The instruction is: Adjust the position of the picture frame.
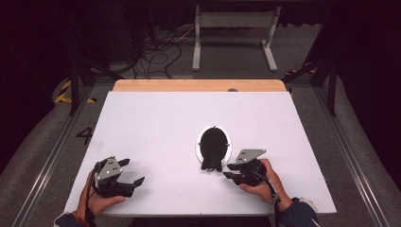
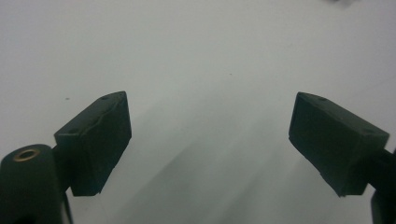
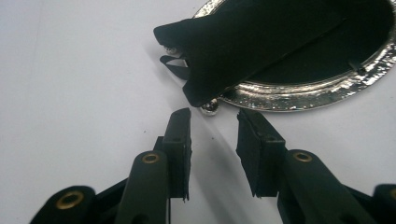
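Observation:
An oval frame with a shiny silver rim lies face down on the white table right of centre, its black back upward. A black stand flap sticks out over the rim toward the person, and a small silver knob lies by its tip. My right gripper rests just right of the flap's end; in the right gripper view its jaws are partly open with only bare table between them, just short of the knob. My left gripper lies at the near left, far from the frame, open wide over bare table.
The white table surface ends in a wooden strip at the far edge. Beyond it on the floor stand a white metal support and loose cables. Metal rails run along both sides of the table.

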`<state>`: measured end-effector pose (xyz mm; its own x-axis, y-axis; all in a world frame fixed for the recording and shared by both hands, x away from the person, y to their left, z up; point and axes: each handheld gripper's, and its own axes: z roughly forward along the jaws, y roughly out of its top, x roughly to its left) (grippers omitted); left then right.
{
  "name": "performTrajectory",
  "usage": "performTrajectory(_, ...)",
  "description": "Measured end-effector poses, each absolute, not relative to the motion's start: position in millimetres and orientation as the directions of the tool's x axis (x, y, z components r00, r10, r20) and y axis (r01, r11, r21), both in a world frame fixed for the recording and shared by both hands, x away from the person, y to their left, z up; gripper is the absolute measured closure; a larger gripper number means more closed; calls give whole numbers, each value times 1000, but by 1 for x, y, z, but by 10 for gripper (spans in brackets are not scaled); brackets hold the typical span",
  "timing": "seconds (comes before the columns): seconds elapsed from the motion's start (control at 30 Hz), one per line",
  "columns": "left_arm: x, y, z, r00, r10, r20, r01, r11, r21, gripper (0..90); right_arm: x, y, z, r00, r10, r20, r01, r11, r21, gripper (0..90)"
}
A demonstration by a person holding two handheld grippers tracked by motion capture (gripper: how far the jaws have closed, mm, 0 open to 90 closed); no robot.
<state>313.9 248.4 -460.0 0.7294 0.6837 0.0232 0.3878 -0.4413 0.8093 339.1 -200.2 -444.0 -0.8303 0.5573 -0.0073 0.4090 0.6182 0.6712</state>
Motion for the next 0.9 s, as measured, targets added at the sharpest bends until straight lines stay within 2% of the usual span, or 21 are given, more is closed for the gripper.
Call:
performTrajectory(0.13,315,253,-461,707,706,47,401,-454,796,128,341,-195,-449,-836,548,-13,410,640,650,636)
performTrajectory(0.43,318,248,-465,718,695,44,414,-477,776,129,341,-187,-448,-837,547,-37,402,657,638,635)
performTrajectory(0.63,317,247,-464,720,693,34,416,-470,778,129,341,-182,-448,-821,570,-41,415,645,642,696)
performTrajectory(0.9,319,238,-465,746,664,48,395,-500,771,120,341,-183,-449,-820,572,-31,419,636,648,705)
